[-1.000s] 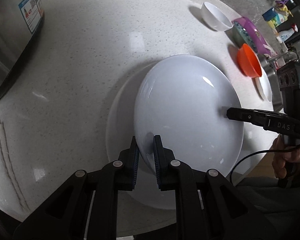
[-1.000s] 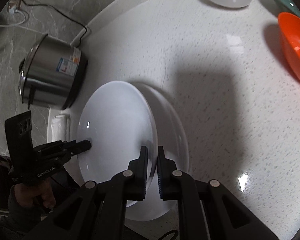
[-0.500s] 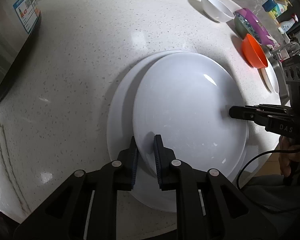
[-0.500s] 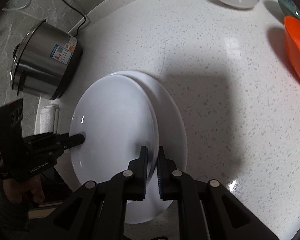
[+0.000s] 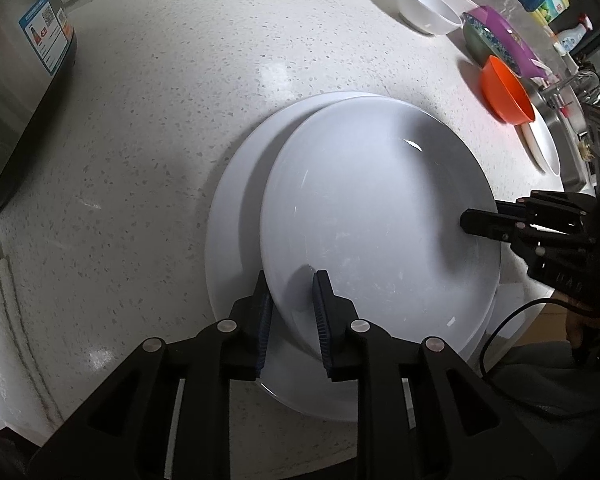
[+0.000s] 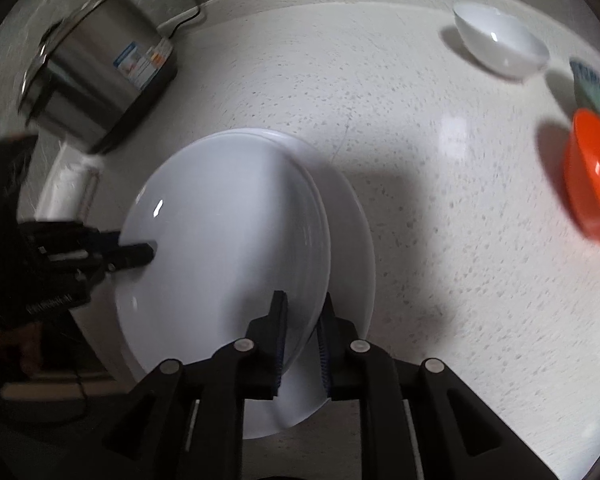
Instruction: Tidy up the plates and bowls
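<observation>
In the left wrist view two white plates lie on the speckled counter (image 5: 180,80): the top plate (image 5: 380,216) sits on the bottom plate (image 5: 236,208), shifted to the right so a crescent of the lower one shows on the left. The left gripper (image 5: 290,296) straddles the near rim of the top plate; its jaws have just been opening, and a small gap shows beside the right pad. At the plate's right rim is the right gripper (image 5: 474,222). Far right stand three bowls: a white bowl (image 5: 426,6), a purple bowl (image 5: 496,42) and an orange bowl (image 5: 506,90), with a small white dish (image 5: 542,144) beyond them, which only this view shows. A steel cooker (image 5: 16,80) fills the far left.

The right wrist view, somewhat blurred, shows the same top plate (image 6: 220,232) and bottom plate (image 6: 354,240), here offset left. The right gripper (image 6: 302,320) straddles the top plate's near rim, jaws narrow and just loosened. The left gripper (image 6: 140,254) reaches in from the left rim. This view alone shows the whole cooker (image 6: 96,72) and a rolled white cloth (image 6: 66,188) beside it.
</observation>
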`<control>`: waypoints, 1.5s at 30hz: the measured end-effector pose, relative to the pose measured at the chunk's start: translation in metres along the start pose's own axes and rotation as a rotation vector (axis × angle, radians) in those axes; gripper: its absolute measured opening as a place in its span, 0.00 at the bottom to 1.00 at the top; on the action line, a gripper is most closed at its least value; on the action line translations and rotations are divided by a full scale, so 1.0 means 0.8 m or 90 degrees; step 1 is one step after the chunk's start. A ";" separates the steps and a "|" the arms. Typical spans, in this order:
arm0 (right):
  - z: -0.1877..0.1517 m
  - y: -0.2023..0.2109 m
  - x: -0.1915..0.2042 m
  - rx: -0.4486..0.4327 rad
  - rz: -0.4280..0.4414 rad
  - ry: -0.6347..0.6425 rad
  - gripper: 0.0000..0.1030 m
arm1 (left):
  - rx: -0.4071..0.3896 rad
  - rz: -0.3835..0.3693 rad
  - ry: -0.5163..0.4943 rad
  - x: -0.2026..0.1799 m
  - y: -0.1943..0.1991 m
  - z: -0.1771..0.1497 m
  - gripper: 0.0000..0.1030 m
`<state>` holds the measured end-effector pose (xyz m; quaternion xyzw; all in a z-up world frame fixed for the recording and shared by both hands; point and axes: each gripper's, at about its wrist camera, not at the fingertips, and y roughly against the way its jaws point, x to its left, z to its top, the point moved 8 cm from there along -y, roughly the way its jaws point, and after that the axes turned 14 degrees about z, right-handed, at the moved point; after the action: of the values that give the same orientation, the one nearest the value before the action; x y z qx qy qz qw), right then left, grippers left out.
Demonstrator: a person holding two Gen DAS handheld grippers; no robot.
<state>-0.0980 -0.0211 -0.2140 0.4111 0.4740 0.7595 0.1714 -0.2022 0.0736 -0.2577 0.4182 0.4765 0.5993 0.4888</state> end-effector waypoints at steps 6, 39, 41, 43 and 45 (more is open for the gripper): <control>-0.001 -0.004 0.016 0.013 -0.084 0.084 0.26 | -0.008 0.019 -0.024 -0.006 0.000 -0.002 0.20; 0.003 0.018 0.030 -0.044 -0.153 0.097 0.55 | -0.079 -0.027 -0.049 -0.002 0.038 0.033 0.80; 0.003 0.035 0.028 -0.072 -0.129 0.077 0.68 | -0.109 -0.043 -0.035 -0.002 0.056 0.047 0.89; 0.002 0.054 0.021 -0.102 -0.093 0.054 0.72 | -0.153 -0.058 -0.033 -0.011 0.077 0.065 1.00; -0.003 0.078 0.007 -0.137 -0.059 0.024 0.77 | -0.197 -0.062 -0.048 -0.029 0.098 0.081 1.00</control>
<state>-0.0950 -0.0493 -0.1580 0.3538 0.4113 0.8048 0.2409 -0.1506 0.0558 -0.1687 0.3368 0.3792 0.6252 0.5933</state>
